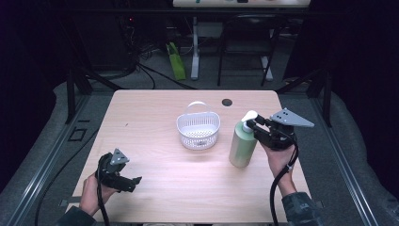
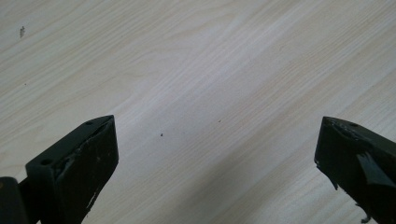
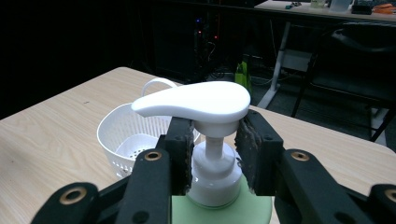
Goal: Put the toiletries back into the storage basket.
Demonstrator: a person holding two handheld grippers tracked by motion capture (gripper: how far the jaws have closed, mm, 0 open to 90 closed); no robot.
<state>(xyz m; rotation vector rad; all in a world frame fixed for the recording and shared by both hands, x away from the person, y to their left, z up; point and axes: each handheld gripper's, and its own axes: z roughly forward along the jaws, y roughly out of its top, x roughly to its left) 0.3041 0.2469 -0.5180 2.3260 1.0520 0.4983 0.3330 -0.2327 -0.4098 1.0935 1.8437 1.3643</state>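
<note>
Meanwhile right hand-held gripper (image 3: 214,154) clamps pump bottle (image 1: 243,145) neck, level; left hand-held gripper (image 1: 133,182) released, low over table (image 1: 155,108).

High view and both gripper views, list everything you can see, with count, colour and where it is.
Table: one, light wood, centre of the high view.
Basket: one, white, perforated, with a handle, middle of the table.
Pump bottle: one, pale green with a white pump head, standing right of the basket.
Cable hole: one, dark, at the table's far edge.
Green bag: one, on the floor beyond the table.
Left claw: one, black, open, low over bare wood at the near left.
Right claw: one, black, jaws either side of the pump neck under the head, contact unclear.
Hands: two, holding the claws.
</note>
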